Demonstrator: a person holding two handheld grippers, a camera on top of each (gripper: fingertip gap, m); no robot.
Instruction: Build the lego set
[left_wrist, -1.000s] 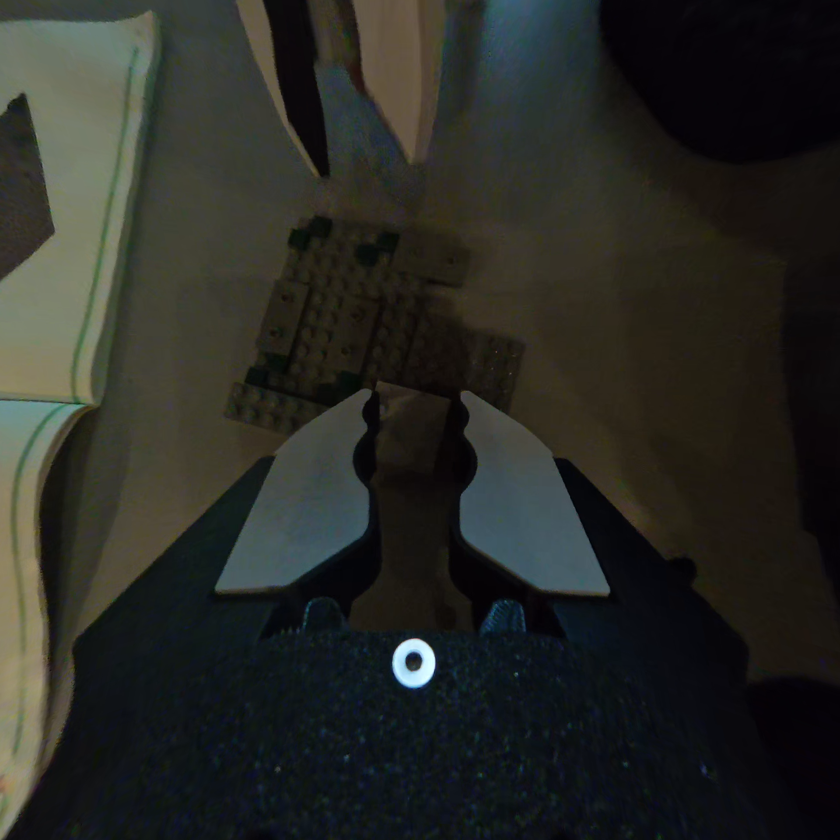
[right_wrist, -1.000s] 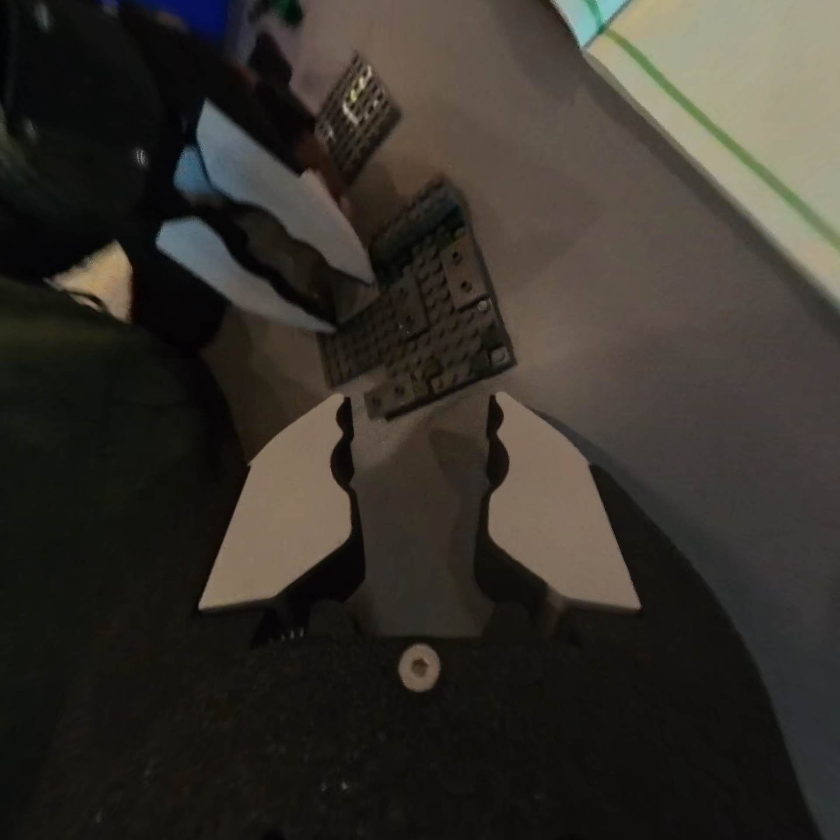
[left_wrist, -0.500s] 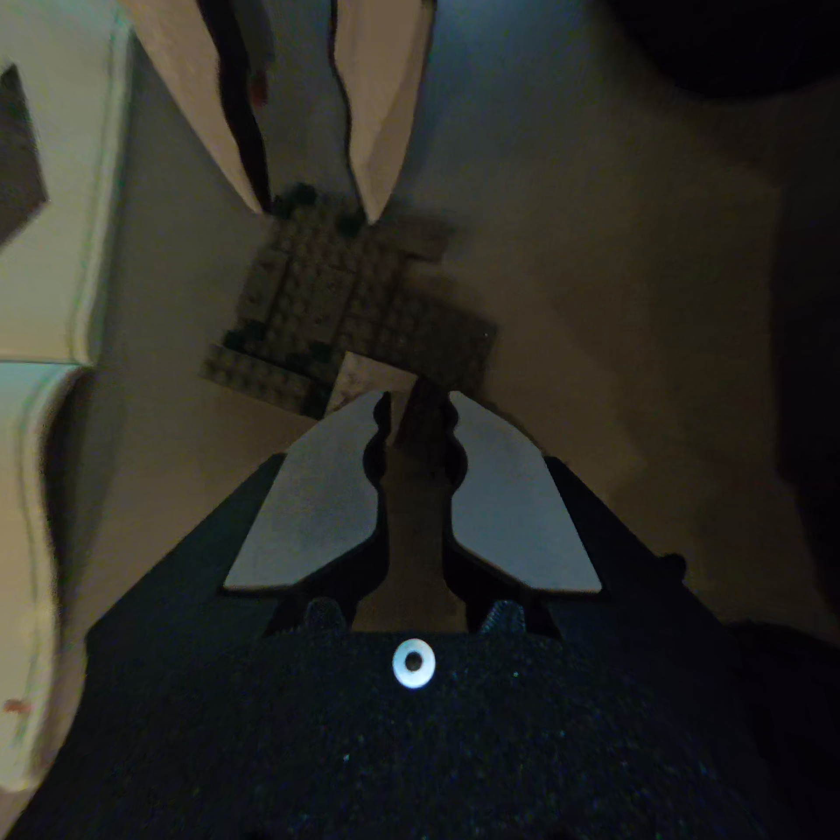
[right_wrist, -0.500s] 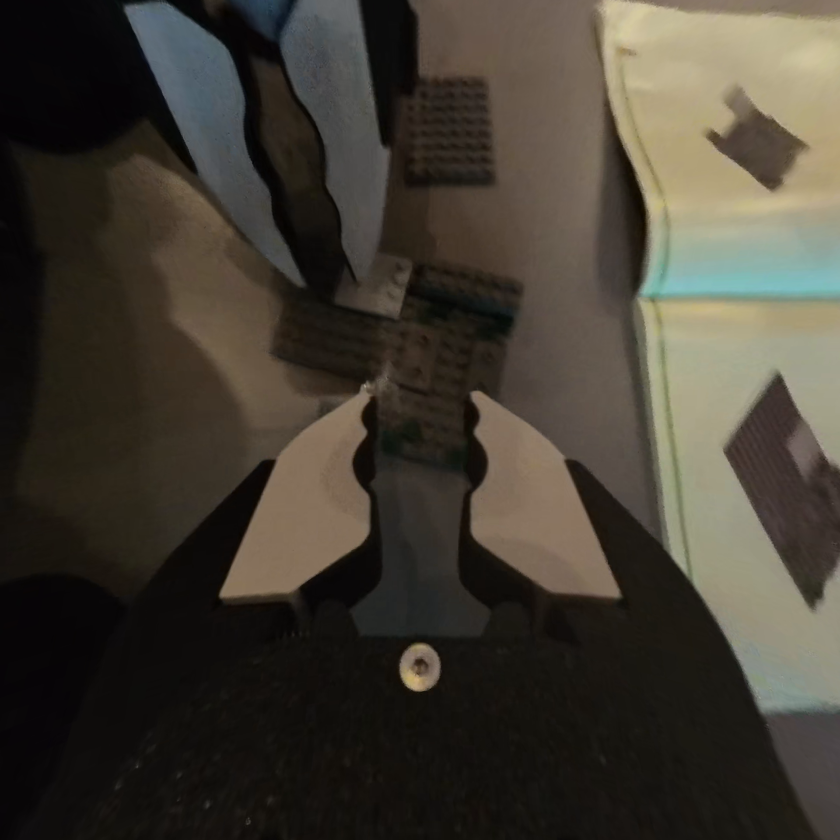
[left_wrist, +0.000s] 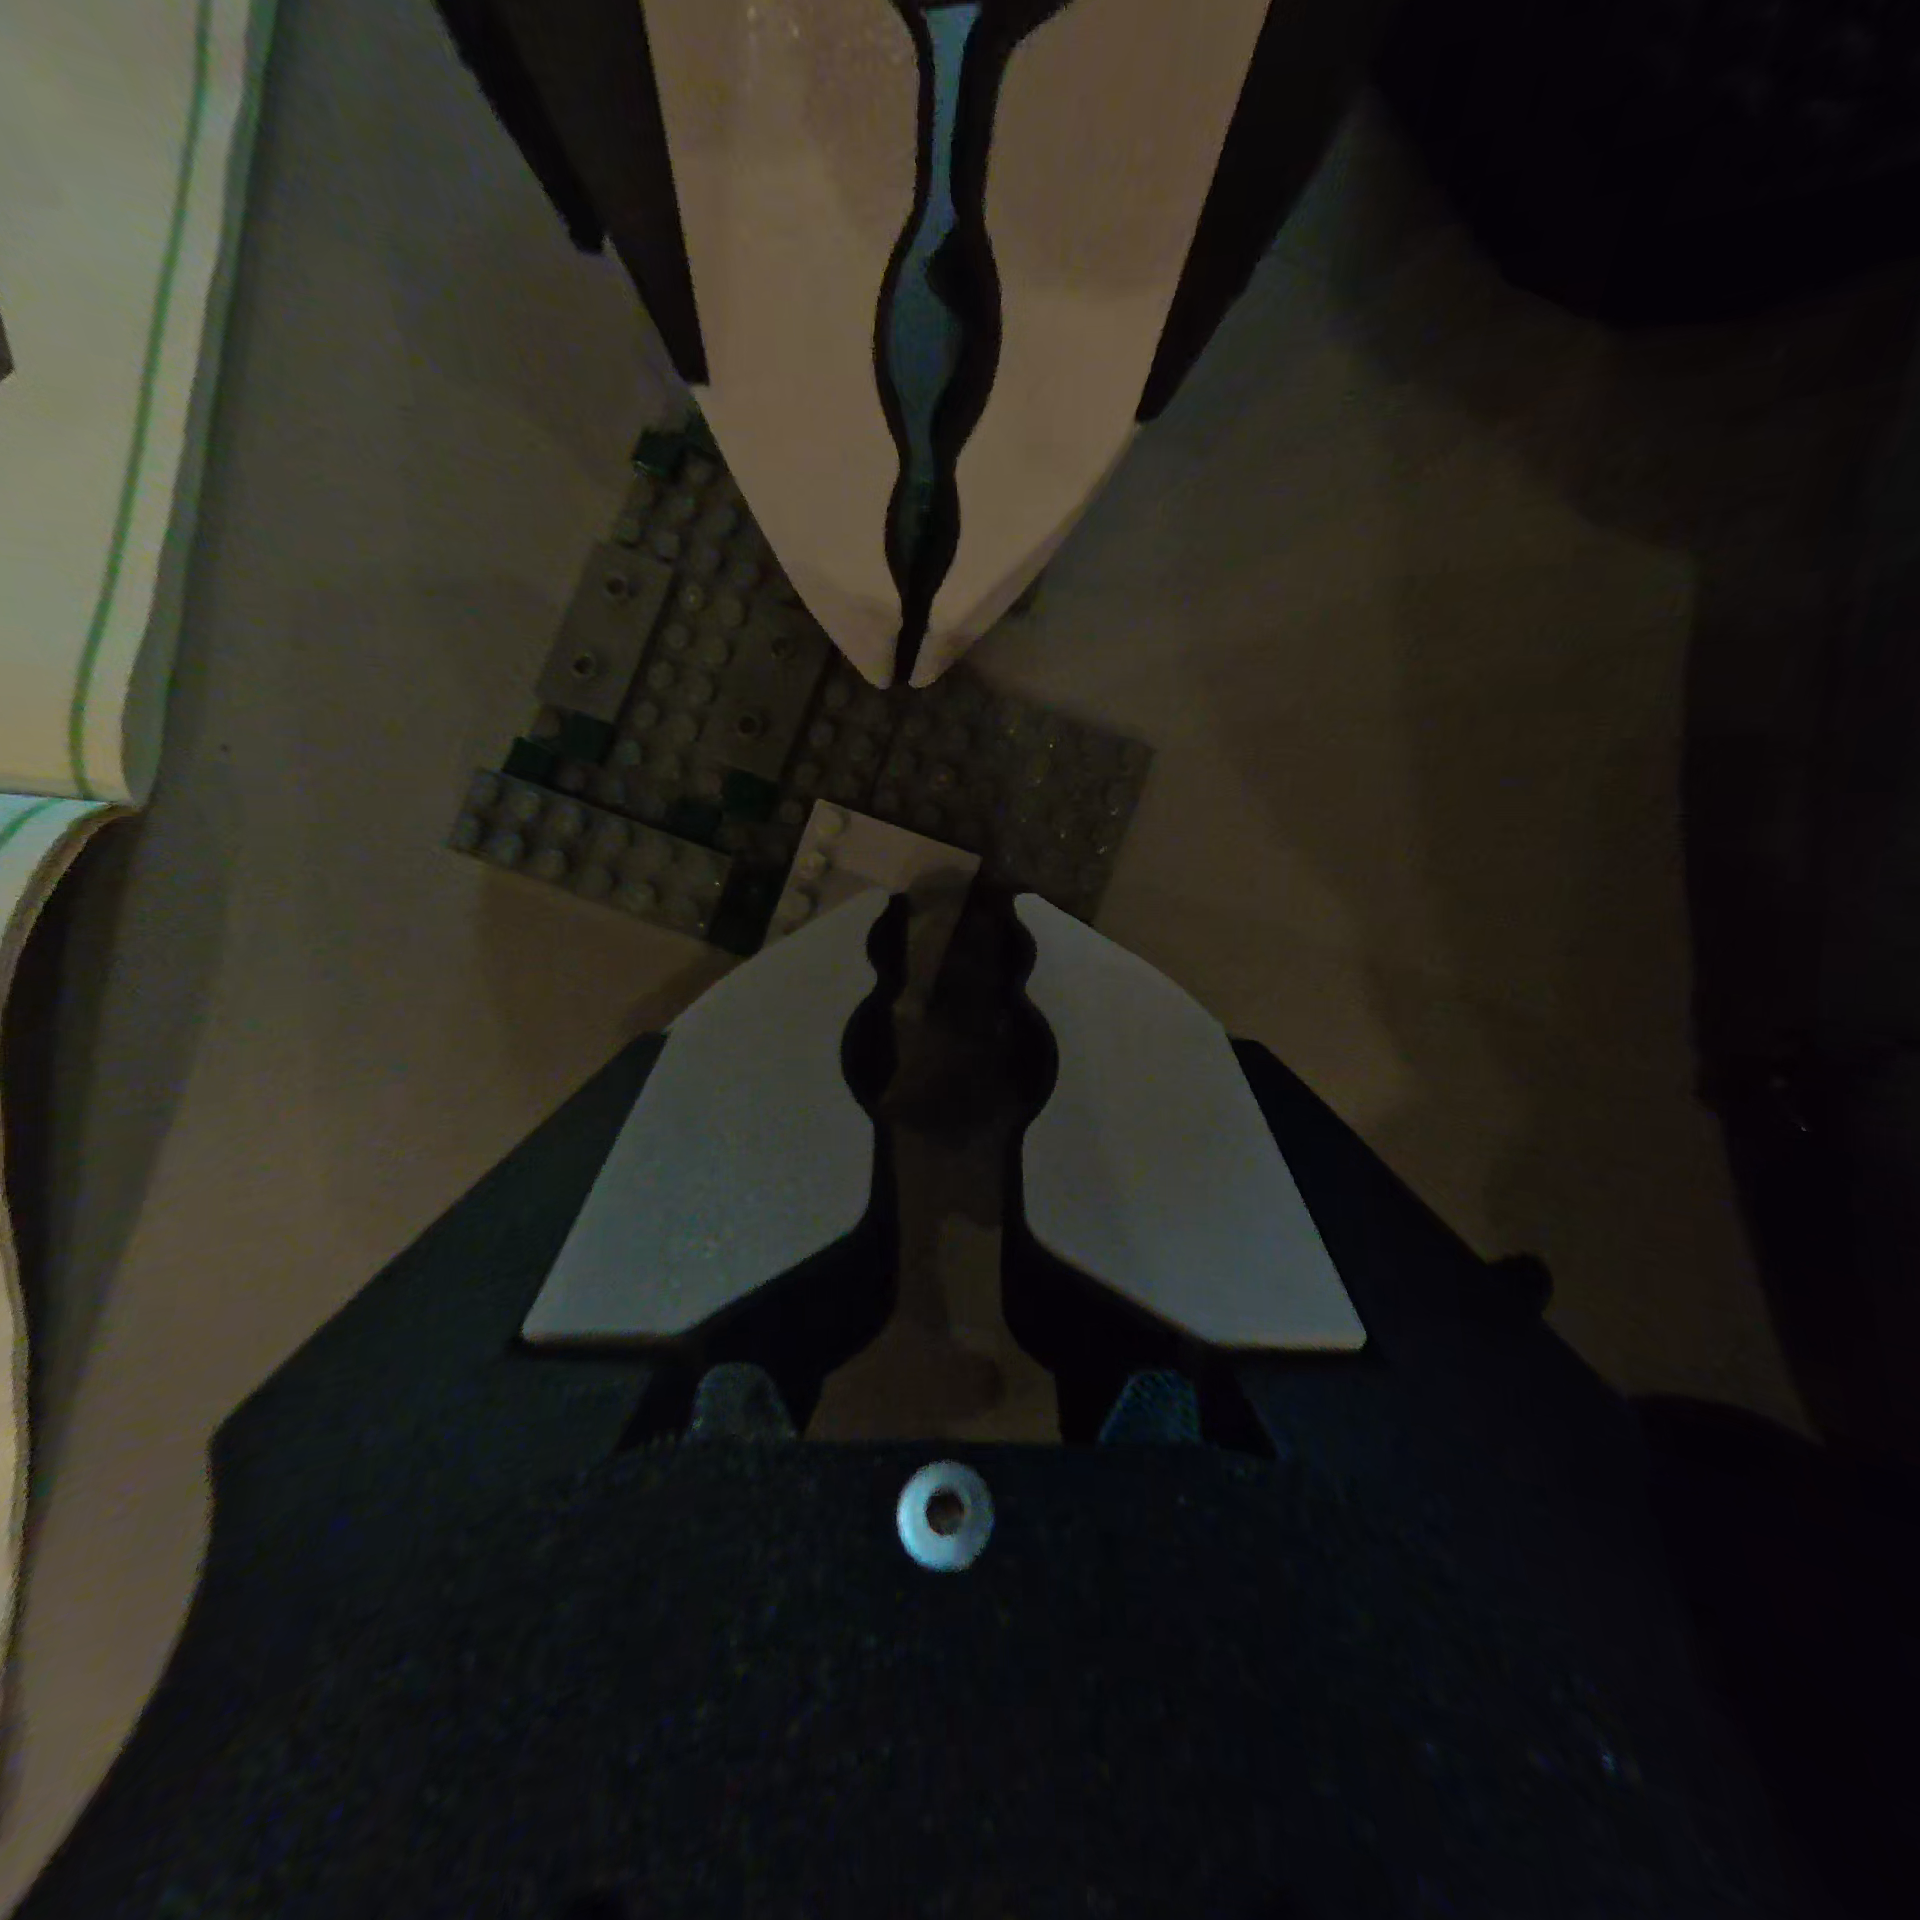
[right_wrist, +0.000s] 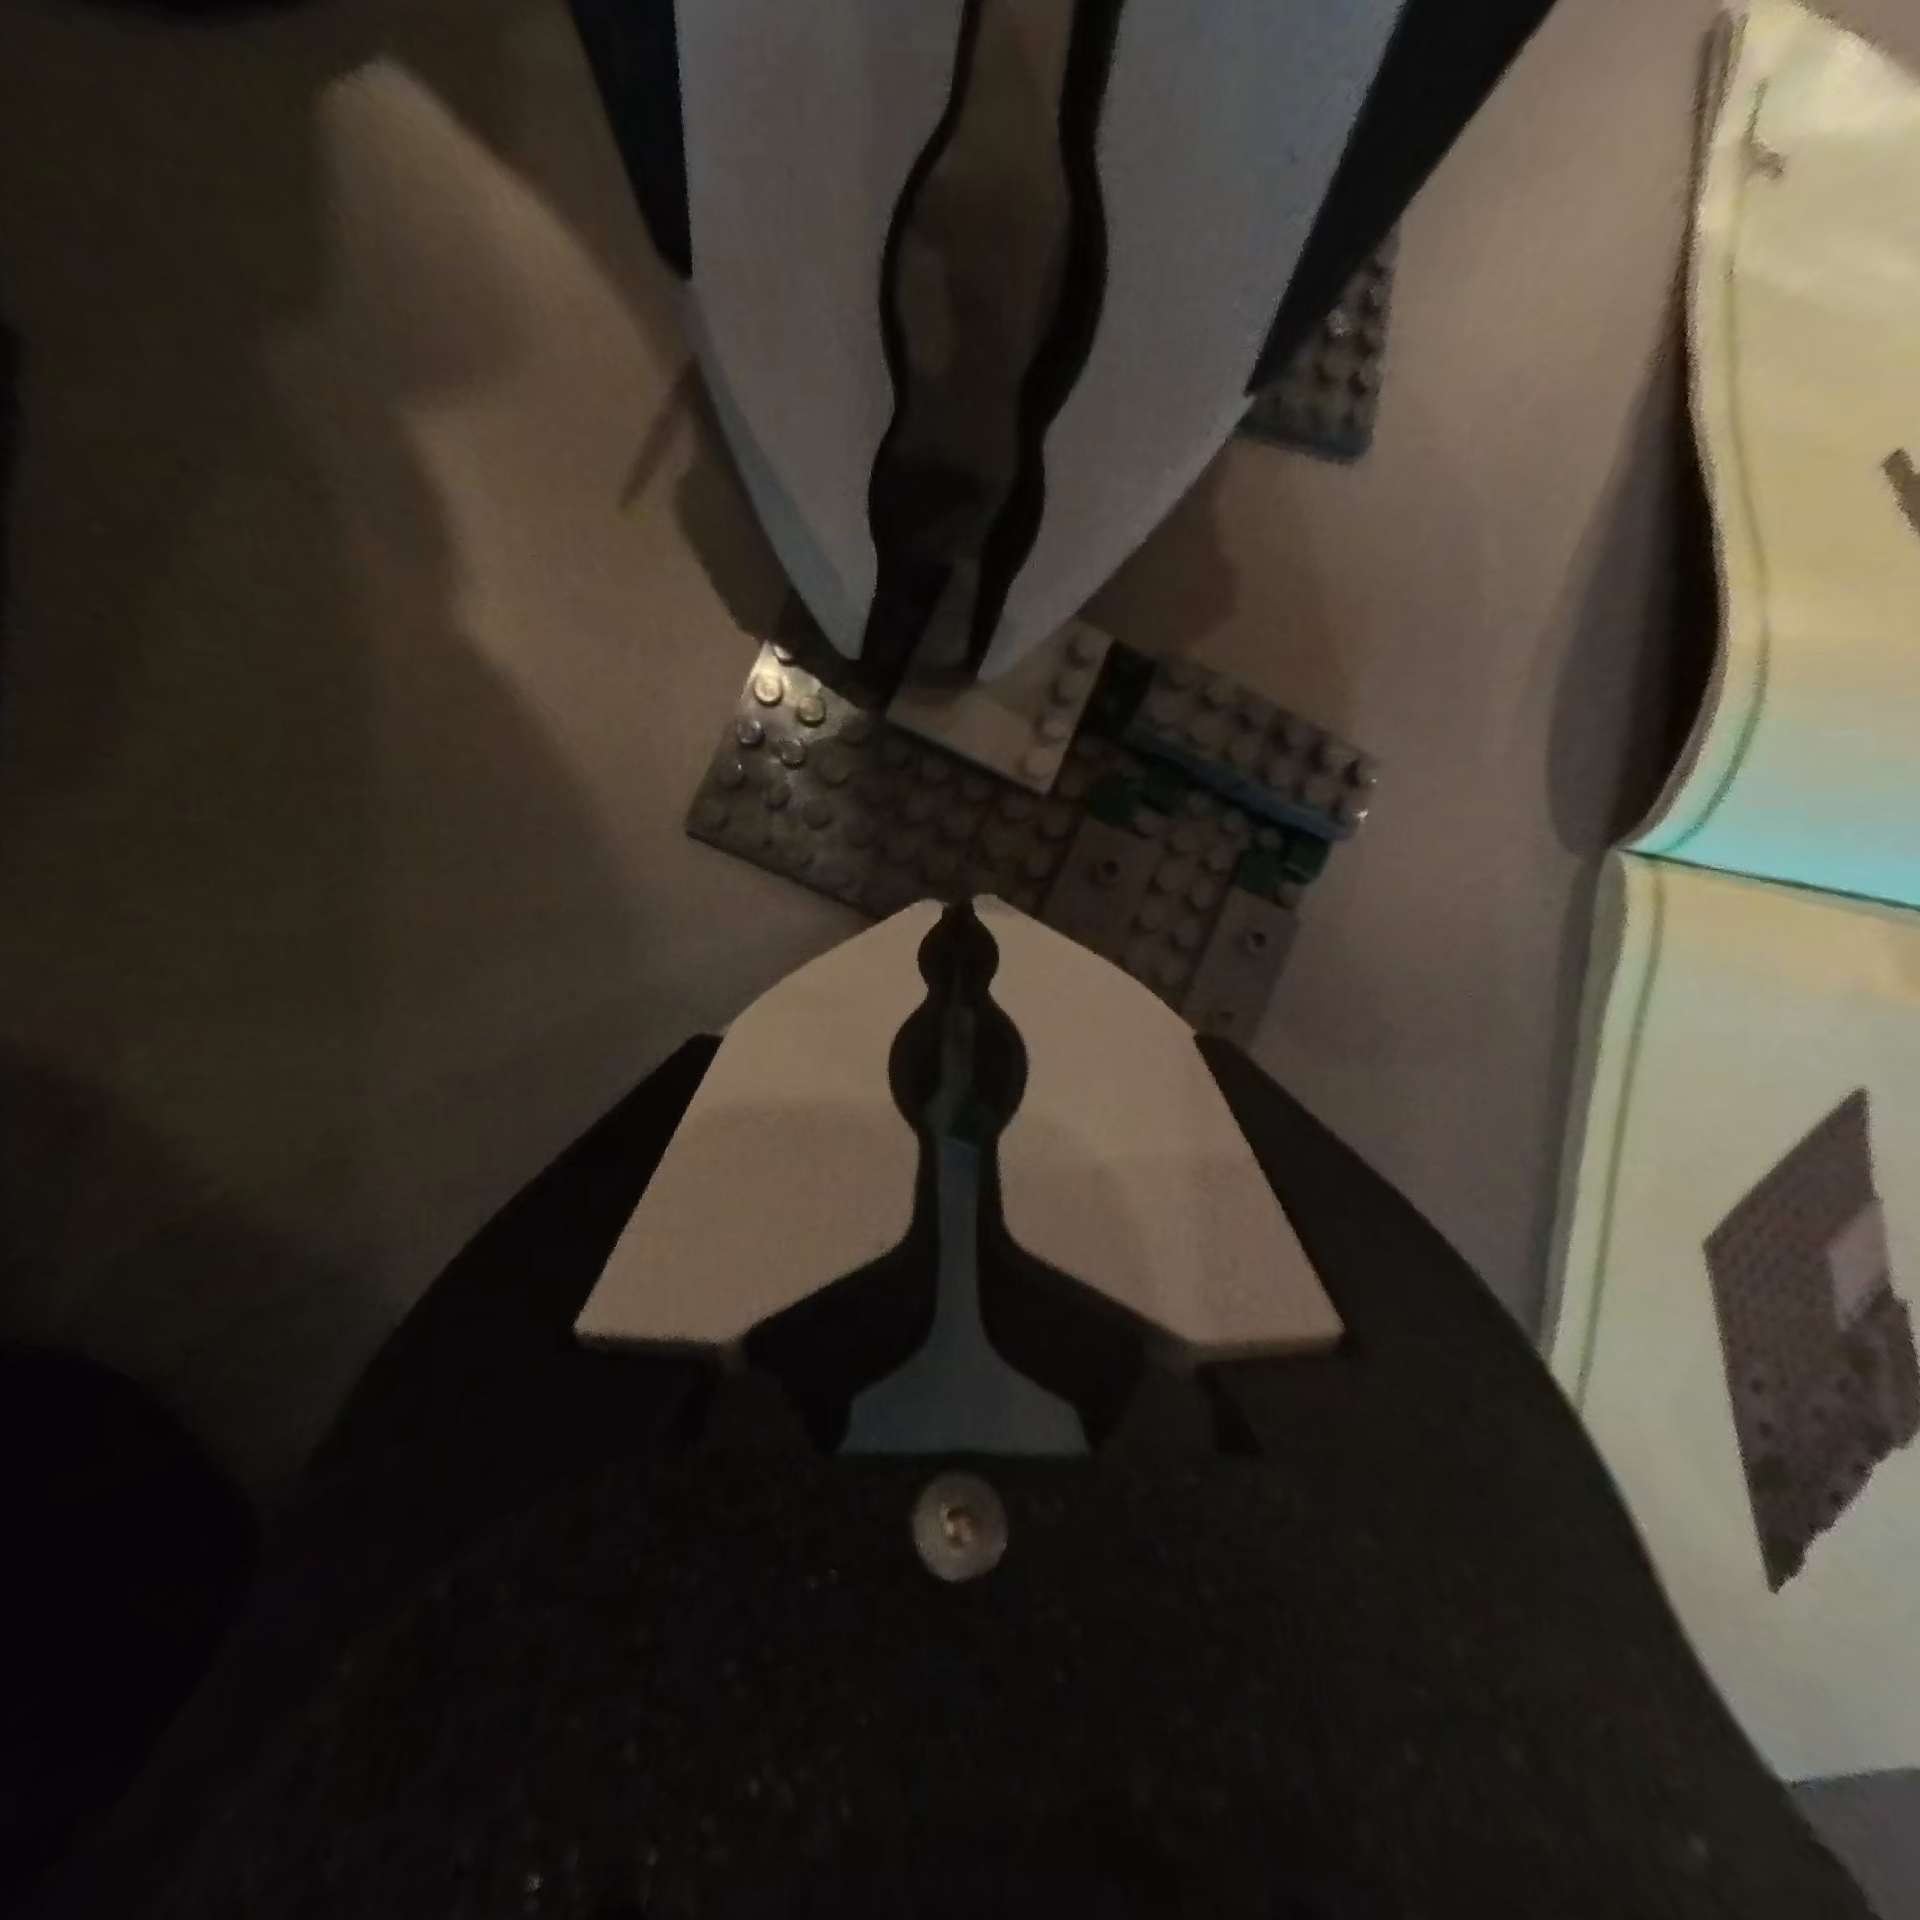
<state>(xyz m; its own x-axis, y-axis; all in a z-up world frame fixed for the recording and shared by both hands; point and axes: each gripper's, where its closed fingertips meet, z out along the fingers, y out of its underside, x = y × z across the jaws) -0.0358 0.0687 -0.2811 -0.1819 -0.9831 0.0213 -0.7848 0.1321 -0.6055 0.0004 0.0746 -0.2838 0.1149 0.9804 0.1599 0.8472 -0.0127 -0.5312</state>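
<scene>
Now the left gripper (left_wrist: 952, 906) grips the light tile (left_wrist: 883, 847) at the grey assembly (left_wrist: 790, 769)'s near edge, the right gripper (right_wrist: 961, 906) is clenched empty on its far side; next, I think, pressing down.

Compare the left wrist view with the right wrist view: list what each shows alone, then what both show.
Left wrist view only: nothing I can make out.

Right wrist view only: a separate studded grey plate beyond the build, and printed build pictures on the booklet.

Both: the grey lego build with its light tile, the open instruction booklet, and both hand-held grippers, left and right.
</scene>
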